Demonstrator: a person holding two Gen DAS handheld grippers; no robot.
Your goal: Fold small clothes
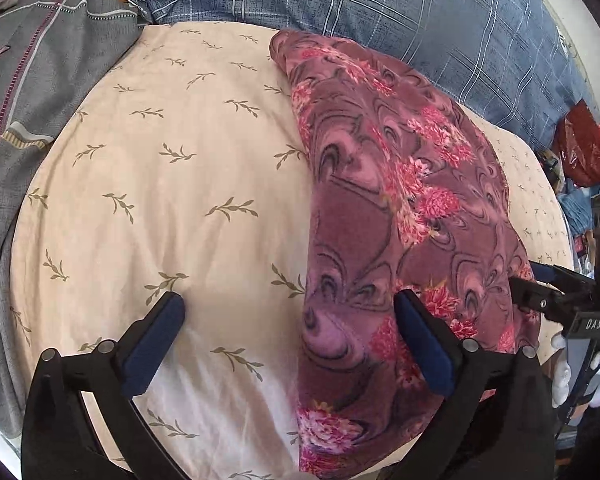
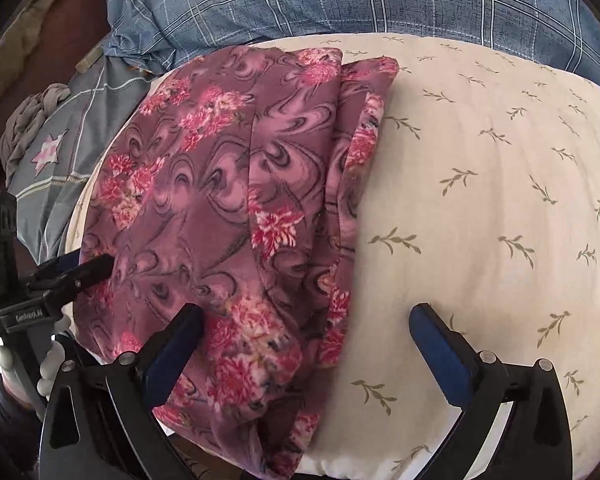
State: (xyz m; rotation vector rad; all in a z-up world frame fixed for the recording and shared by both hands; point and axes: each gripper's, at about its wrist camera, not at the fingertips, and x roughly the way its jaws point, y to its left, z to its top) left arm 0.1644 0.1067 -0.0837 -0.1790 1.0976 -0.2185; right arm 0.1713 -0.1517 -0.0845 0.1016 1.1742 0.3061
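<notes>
A purple garment with pink flowers lies folded lengthwise on a cream leaf-print cushion. My left gripper is open above the cushion, its right finger over the garment's left edge. In the right wrist view the garment lies on the left half of the cushion. My right gripper is open, its left finger over the garment's near end. The right gripper also shows in the left wrist view, its fingers close together at the garment's right edge. The left gripper shows in the right wrist view at the garment's left edge.
A blue plaid quilt is bunched behind the cushion. A grey patterned cloth lies at the left. A red bag sits at the far right. A grey twisted cloth lies at the far left.
</notes>
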